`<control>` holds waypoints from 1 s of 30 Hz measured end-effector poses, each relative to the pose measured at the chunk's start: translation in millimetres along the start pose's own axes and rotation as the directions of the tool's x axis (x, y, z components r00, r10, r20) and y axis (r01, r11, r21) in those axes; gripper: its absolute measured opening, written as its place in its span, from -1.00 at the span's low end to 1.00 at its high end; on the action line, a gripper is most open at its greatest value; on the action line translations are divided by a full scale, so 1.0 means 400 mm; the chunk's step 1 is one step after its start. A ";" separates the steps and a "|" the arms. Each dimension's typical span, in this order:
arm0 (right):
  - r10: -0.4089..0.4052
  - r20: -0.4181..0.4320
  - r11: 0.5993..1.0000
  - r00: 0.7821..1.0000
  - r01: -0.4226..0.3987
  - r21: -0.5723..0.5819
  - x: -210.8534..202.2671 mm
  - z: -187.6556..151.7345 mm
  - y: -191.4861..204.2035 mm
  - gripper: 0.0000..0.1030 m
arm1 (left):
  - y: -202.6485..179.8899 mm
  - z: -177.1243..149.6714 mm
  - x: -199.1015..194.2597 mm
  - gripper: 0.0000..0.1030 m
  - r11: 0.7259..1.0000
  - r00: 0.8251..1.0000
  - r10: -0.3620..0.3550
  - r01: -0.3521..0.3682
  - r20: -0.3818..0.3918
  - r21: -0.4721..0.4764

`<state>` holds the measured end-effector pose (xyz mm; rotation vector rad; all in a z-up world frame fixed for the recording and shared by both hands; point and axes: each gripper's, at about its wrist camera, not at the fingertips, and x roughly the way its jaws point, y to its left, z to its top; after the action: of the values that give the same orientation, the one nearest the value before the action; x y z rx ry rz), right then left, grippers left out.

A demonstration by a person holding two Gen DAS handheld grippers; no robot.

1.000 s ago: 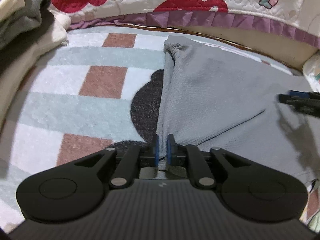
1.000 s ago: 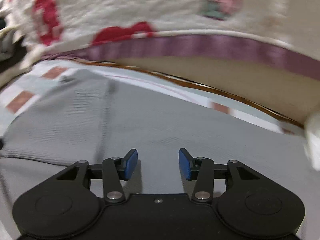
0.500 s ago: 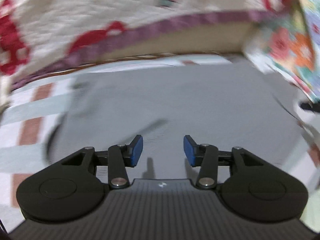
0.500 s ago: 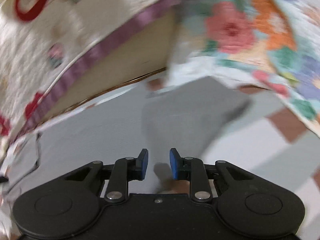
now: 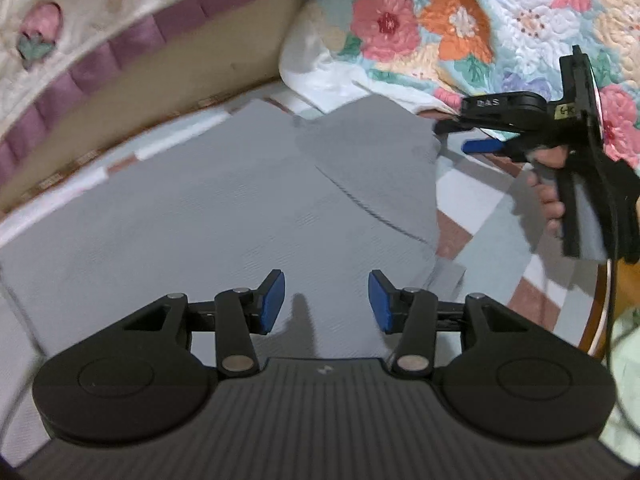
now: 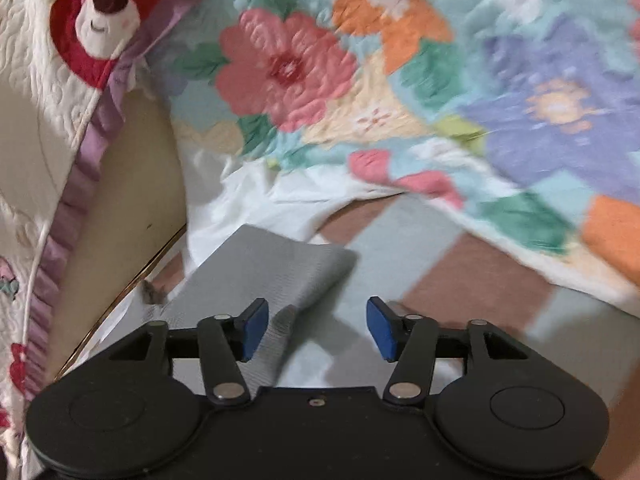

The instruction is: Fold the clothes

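I am looking down the left gripper (image 5: 326,306) at the grey garment (image 5: 224,216), which is lying spread flat on the checked blanket (image 5: 472,216) of pale green, white and brown squares. The left gripper's blue pads are standing about halfway apart above the cloth with nothing between them; they are touching no fabric that I can see. The garment is reaching toward the blanket's far edge, where a quilt with a purple frill (image 5: 132,40) is hanging down, and its far right end is lying just beside the floral quilt (image 5: 500,12).

From the left wrist view I am seeing the right gripper (image 5: 468,136) at the right, a hand (image 5: 550,184) wrapped round its handle. Its jaws are opening wide. In the right wrist view the right gripper (image 6: 316,328) is hovering over the garment's narrow end (image 6: 272,268); a grey fold is lying just inside its left pad (image 6: 254,328), but the pads are not pressing on it. The rest of the gap is showing bare blanket.
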<state>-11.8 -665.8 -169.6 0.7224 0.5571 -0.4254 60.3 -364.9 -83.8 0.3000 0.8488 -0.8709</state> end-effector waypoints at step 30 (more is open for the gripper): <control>0.274 -0.383 0.449 0.882 -0.469 -0.761 -0.117 -0.369 0.502 -0.70 | 0.288 -0.028 -0.192 0.01 0.888 0.971 0.168 -0.072 0.173 -0.455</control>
<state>12.4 -416.4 -132.3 -0.0936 0.6904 0.3759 116.4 -244.3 -43.9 -0.1406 0.7990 -0.5565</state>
